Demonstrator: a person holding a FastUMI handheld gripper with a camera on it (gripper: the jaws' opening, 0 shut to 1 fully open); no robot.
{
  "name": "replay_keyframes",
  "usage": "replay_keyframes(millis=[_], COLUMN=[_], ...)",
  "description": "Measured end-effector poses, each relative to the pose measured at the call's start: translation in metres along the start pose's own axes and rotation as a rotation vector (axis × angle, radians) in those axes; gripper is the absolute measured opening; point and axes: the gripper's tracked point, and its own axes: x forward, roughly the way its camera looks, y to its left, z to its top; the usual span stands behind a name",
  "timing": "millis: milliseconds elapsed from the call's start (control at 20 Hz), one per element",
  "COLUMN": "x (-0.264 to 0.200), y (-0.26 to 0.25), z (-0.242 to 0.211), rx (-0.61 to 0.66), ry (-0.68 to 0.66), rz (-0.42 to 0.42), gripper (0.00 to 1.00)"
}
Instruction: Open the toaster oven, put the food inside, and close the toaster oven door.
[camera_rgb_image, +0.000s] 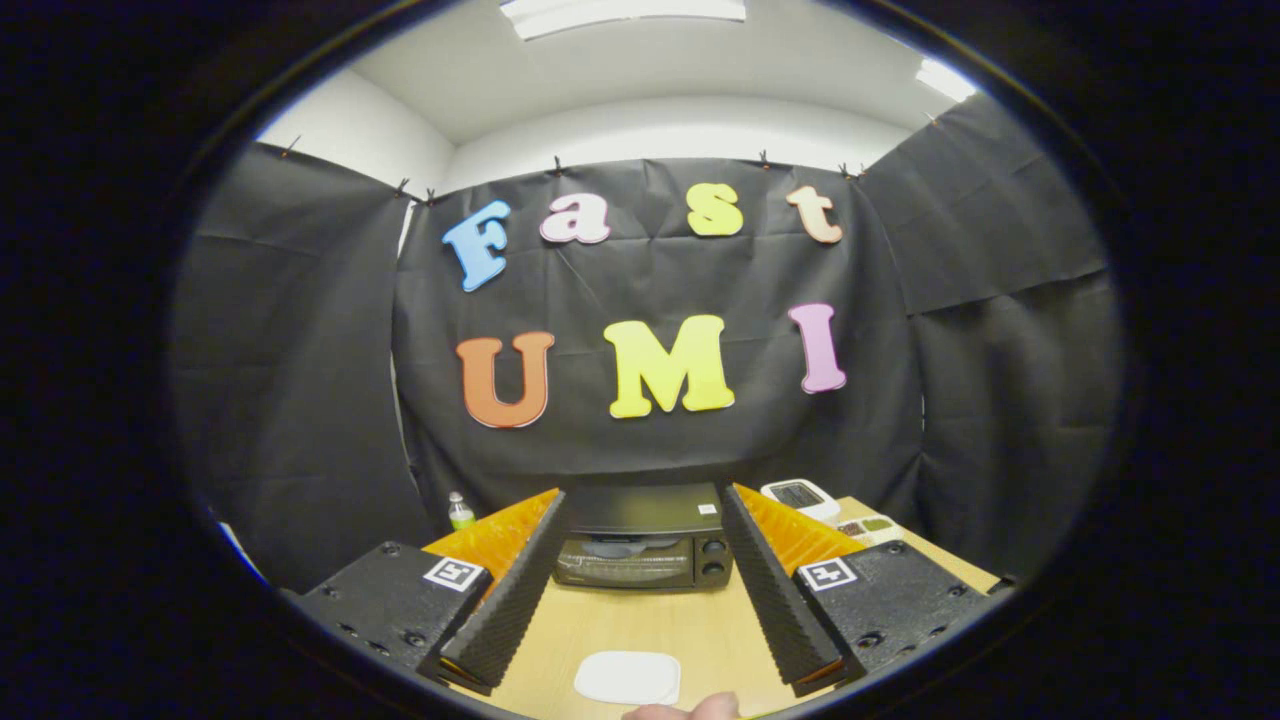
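Observation:
A black toaster oven (642, 537) stands on the wooden table (650, 625), beyond my fingertips and framed between them. Its glass door is closed, with two knobs on its right side. A white plate (628, 677) lies on the table close to me, between the two fingers. At the plate's near edge a bit of food or a fingertip (690, 709) peeks in; I cannot tell which. My gripper (641, 506) is open, fingers spread wide, holding nothing.
A small bottle with a green label (460, 512) stands left of the oven. Right of the oven lie a white device with a screen (800, 496) and a small tray of coloured items (866, 527). Black cloth walls close in the table.

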Motion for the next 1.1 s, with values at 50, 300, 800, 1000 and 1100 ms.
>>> replay_keyframes(millis=[50, 300, 800, 1000, 1100], x=[-0.004, -0.018, -0.019, -0.019, -0.020], y=[-0.003, 0.001, 0.017, 0.024, 0.024], z=[-0.004, -0.004, -0.015, -0.016, -0.015], rx=[-0.004, -0.036, -0.052, -0.059, -0.059], ry=[0.013, 0.015, 0.026, 0.025, 0.021], rz=[0.001, 0.006, 0.035, 0.048, 0.050], gripper=[0.99, 0.99, 0.99, 0.99, 0.99])
